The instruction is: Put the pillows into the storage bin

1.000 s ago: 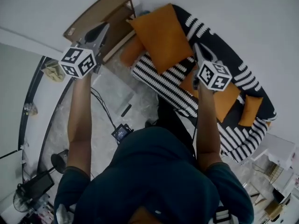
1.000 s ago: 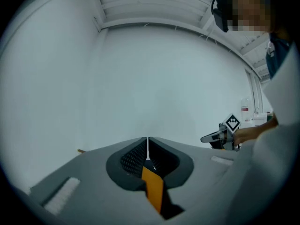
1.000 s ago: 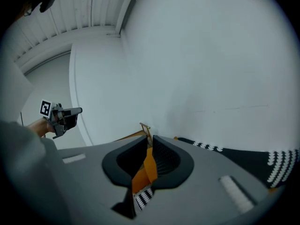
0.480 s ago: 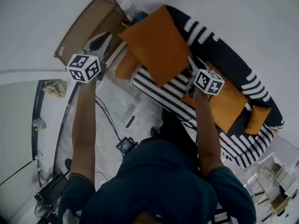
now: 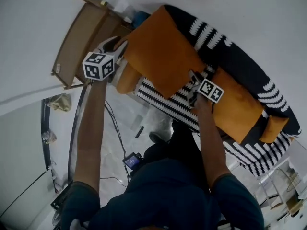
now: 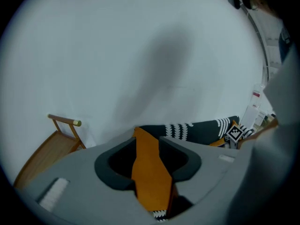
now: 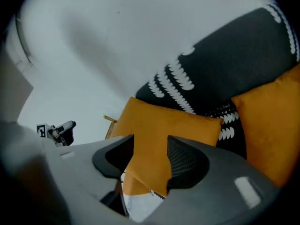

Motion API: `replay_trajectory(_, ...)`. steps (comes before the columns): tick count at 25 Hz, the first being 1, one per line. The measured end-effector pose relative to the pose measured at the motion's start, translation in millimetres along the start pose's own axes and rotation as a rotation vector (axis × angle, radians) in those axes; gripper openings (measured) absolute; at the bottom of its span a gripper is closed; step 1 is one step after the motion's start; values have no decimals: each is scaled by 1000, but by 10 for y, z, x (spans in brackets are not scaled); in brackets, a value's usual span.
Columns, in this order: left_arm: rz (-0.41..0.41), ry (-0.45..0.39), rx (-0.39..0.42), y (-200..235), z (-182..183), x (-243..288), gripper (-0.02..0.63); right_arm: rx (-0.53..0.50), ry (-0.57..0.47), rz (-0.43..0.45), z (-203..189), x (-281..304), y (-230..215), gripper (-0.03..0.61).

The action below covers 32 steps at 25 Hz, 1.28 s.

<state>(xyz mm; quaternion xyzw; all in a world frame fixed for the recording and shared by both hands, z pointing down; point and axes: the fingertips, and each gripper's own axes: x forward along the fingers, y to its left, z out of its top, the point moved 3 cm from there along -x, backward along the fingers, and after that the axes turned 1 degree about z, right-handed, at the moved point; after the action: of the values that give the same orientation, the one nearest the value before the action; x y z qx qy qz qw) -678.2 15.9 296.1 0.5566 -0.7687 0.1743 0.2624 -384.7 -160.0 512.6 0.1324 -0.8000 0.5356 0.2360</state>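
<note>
Fingers (image 6: 112, 165) of left gripper (image 5: 120, 43) and right gripper (image 5: 193, 76) stood parted, just opened, astride the square orange cloth pillow (image 5: 160, 51) (soft, matte); both had descended.

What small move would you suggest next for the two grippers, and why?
Probably close both. The left gripper and right gripper have just been opening their jaws, and an edge of the large orange pillow lies between each pair, not yet pinched.

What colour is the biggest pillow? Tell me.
Plain orange; the pillow shows best in the head view.
</note>
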Motion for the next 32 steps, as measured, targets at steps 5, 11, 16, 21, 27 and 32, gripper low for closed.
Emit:
replay_trajectory(5, -11, 119, 100, 70, -264, 717, 184, 112, 65, -92, -411, 349, -655, 229)
replay_trajectory(11, -51, 252, 134, 87, -775, 1413, 246, 320, 94, -126, -794, 705, -1314, 264)
replay_trajectory(16, -56, 366, 168, 93, -1260, 1756, 282, 422, 129, -152, -1034, 909, -1655, 285)
replay_trajectory(21, -4, 343, 194, 151, -1437, 1916, 220, 417, 168, -160, -1070, 1153, -1799, 281)
replay_trajectory(27, 19, 300, 154, 86, -1406, 1773, 74, 250, 207, -179, -1005, 998, -1619, 41)
replay_trajectory(32, 80, 230, 51, 210, -1338, 1339, 6, 97, 138, -189, -774, 718, -1198, 18)
